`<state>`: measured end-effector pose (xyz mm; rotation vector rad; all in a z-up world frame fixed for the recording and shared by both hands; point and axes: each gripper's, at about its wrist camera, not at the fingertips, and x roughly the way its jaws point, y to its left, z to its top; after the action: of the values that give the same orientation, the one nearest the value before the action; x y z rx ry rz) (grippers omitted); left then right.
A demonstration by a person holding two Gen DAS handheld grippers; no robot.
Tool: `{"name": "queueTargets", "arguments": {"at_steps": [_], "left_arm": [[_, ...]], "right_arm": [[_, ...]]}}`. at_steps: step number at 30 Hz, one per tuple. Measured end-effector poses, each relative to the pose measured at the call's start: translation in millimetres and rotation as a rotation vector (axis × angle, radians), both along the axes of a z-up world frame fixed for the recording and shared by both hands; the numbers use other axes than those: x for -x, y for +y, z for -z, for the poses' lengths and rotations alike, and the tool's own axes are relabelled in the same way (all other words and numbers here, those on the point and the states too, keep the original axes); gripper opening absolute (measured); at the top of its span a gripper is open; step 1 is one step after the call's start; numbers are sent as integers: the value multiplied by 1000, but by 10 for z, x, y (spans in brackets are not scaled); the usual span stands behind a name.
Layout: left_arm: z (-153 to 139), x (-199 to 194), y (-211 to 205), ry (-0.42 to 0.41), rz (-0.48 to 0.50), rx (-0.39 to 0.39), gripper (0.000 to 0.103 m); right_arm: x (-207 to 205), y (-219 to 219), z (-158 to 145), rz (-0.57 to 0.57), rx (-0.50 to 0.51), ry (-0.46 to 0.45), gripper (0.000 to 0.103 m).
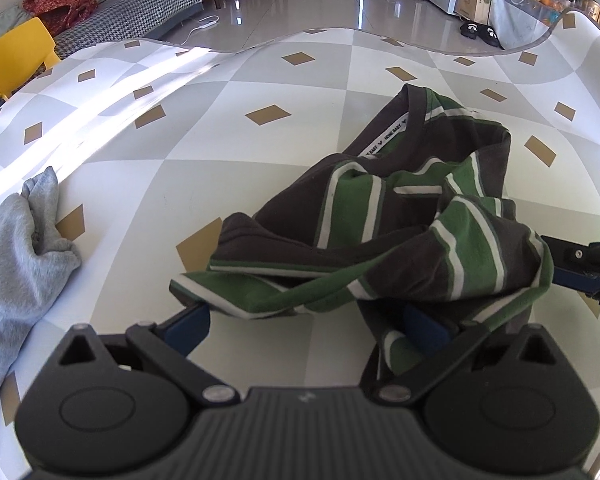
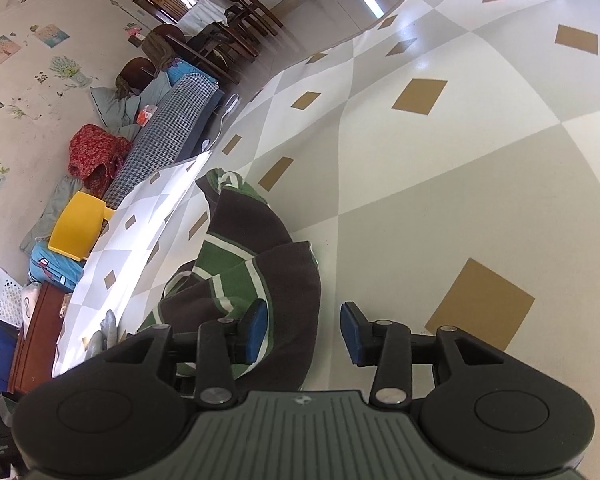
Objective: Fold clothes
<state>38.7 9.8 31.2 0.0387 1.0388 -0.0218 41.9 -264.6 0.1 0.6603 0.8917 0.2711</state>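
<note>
On the checked mat (image 1: 260,92), my landmark, the striped shirt (image 1: 380,216) lies crumpled at the middle, collar toward the mat's far edge, hem toward me. A grey garment (image 1: 16,248) sits at the mat's left edge, apart from the shirt.

Left gripper (image 1: 316,320): jaws spread wide, hem draped across the gap and over the right pad; pads not pressing cloth, as far as I can see. Right gripper (image 2: 304,330): jaws parted, shirt edge lying between them, nearer the left pad, not pinched.

Risks, my reading: nothing is gripped, so any lift now drags or drops the hem. Closing here could catch several layers at once and fold in the bunching. Cloth draped on the left pad may snag and ride along.

Room: bare mat right of the shirt and beyond the collar; left side tighter, with the grey garment and the mat's raised, curling left edge.
</note>
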Motion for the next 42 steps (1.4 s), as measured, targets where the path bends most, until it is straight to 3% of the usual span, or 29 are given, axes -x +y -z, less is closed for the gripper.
{"name": "queueTargets", "arguments": {"at_steps": [5,7,9,13,19,22,26,30,35,39,42], "left_arm": [[102,-2,-23,30,-5,-3,103],[121,-1,-51,31,1,-11,103],[135,-11,-63,33,0,-8,103],[93,-27,-43,23,-20,37,103],[-309,50,133,-116,-69,141,103],[-563,145,301,-207,-104,198,103],[-771,267,546,-293,-187,215,103],[-834,353,683,-321,-234,201,103],[-783,437,562,-299,-177,176,103],[-657,516,401,-260,-133,147,103],[-569,522,326,-228,-116,118,103]], "right_arm": [[-65,61,64,-28,-53,-10,40],[-87,91,87,-40,-68,-13,32],[-83,116,83,-38,-60,-20,12],[-39,134,-159,-45,-50,-104,9],[116,219,-730,-109,-28,-300,9],[275,370,-1015,-169,36,-410,9],[526,674,-1199,-269,164,-511,9],[743,1109,-1037,-428,268,-515,10],[912,1473,-612,-580,318,-395,18],[1043,1415,-639,-555,333,-415,28],[1066,1231,-712,-474,340,-404,34]]}}
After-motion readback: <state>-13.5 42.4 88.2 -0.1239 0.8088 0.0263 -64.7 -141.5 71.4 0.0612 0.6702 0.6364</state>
